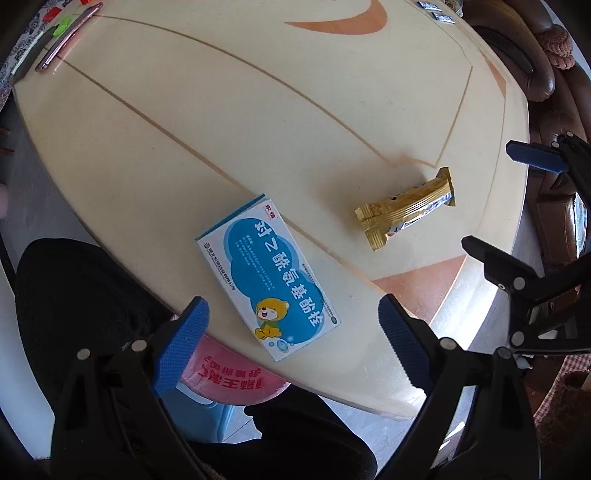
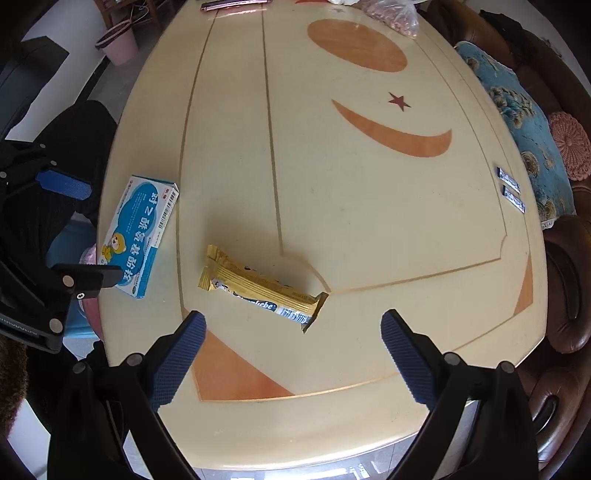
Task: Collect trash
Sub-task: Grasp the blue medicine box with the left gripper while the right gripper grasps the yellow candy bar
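A blue and white medicine box (image 1: 266, 276) with a cartoon bear lies flat near the table's near edge; it also shows in the right wrist view (image 2: 142, 233). A gold snack wrapper (image 1: 405, 208) lies to its right, also in the right wrist view (image 2: 260, 288). My left gripper (image 1: 291, 343) is open and empty, just above the box. My right gripper (image 2: 293, 354) is open and empty, hovering just short of the wrapper. A pink bag-lined bin (image 1: 229, 380) sits below the table edge.
The cream table (image 2: 369, 221) has orange inlays. Two small blue sachets (image 2: 511, 188) lie at its right edge. A phone (image 1: 68, 37) and a bag of nuts (image 2: 391, 14) lie at the far end. Sofa cushions (image 2: 517, 110) stand to the right. A pink basket (image 2: 120, 42) stands on the floor.
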Tool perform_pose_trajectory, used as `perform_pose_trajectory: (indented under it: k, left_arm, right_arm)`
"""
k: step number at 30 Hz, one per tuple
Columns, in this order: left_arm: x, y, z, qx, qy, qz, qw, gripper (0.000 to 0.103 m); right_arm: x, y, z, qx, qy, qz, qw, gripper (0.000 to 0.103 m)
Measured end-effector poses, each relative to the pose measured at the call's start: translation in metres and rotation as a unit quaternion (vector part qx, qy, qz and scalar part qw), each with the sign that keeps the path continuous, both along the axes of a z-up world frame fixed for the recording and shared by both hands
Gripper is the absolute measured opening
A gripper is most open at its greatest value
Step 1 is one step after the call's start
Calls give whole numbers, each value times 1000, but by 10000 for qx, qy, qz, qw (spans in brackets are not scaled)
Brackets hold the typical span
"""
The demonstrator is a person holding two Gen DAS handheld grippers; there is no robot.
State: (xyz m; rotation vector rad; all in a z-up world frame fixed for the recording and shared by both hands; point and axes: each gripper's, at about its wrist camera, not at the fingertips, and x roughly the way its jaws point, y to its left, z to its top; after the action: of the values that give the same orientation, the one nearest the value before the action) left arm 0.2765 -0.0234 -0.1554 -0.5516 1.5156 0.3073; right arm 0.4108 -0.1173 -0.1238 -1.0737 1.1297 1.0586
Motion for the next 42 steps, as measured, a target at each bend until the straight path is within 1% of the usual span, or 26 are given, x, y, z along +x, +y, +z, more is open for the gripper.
perform_pose_trajectory:
  k: [2, 6, 9, 11, 12, 14, 17, 19, 22, 23, 24, 25, 27, 28, 31, 34, 35, 37, 41, 42]
  left_arm:
    - [5, -1, -10, -74, 115, 54, 9999, 91]
    - [10, 0, -24, -36, 274, 126, 9995, 91]
    - [15, 5, -32, -25, 347, 220, 9992, 91]
    - [16, 7, -38, -83, 406, 259, 9988, 91]
    - [16, 8, -40, -50, 437, 274, 9987, 91]
    - [19, 8, -39, -43, 368, 310, 9988, 91]
    - [17, 12, -38, -57, 303, 381, 9988, 91]
    - [15, 15, -41, -123, 387, 408, 9983, 91]
    - [7, 22, -52, -463, 555, 563, 9958, 91]
    - [5, 25, -55, -603, 513, 689, 9945, 91]
    - [6, 26, -58, -607, 524, 666, 9946, 91]
    - [9, 24, -58, -544, 565, 578, 9952, 91]
    - [13, 20, -58, -384, 579, 432, 9966, 91]
    - [14, 19, -58, -344, 599, 387, 9969, 91]
    - [18, 17, -59, -242, 674, 274, 9971, 91]
    - [24, 19, -59, -261, 756, 272, 9964, 91]
    - [25, 21, -59, -275, 757, 309, 9963, 91]
    - [26, 21, -60, -252, 801, 298, 9960, 91]
    - [30, 13, -62, -42, 967, 79, 9953, 91]
    - [31, 12, -62, -12, 1012, 44, 9949, 88]
  right_arm:
    - [-2, 5, -14, -149, 13, 219, 9996, 93]
    - [-2, 10, -36, -320, 62, 457, 9984, 93]
    - [-2, 14, -45, -308, 51, 596, 9977, 93]
    - [-2, 17, -51, -291, 123, 657, 9973, 93]
    - [-2, 19, -54, -289, 91, 706, 9970, 93]
    - [-3, 21, -61, -320, 173, 783, 9963, 93]
    - [-4, 23, -68, -349, 105, 886, 9954, 92]
    - [-5, 25, -73, -336, 114, 952, 9948, 89]
    - [-3, 28, -70, -156, 98, 924, 9956, 85]
    - [-3, 28, -70, -136, 168, 911, 9956, 82]
    - [-3, 27, -70, -115, 189, 910, 9956, 81]
    - [-3, 27, -69, -86, 224, 897, 9957, 80]
    - [-2, 24, -68, -10, 491, 819, 9954, 69]
    - [-2, 22, -67, 37, 512, 773, 9957, 64]
    - [-4, 19, -65, 111, 524, 670, 9963, 63]
    - [-2, 17, -65, 166, 551, 585, 9966, 62]
    - [1, 17, -64, 176, 538, 475, 9973, 60]
    - [3, 14, -64, 197, 520, 342, 9979, 58]
    - [3, 13, -63, 222, 495, 49, 9985, 55]
    - [3, 13, -63, 223, 483, -16, 9986, 54]
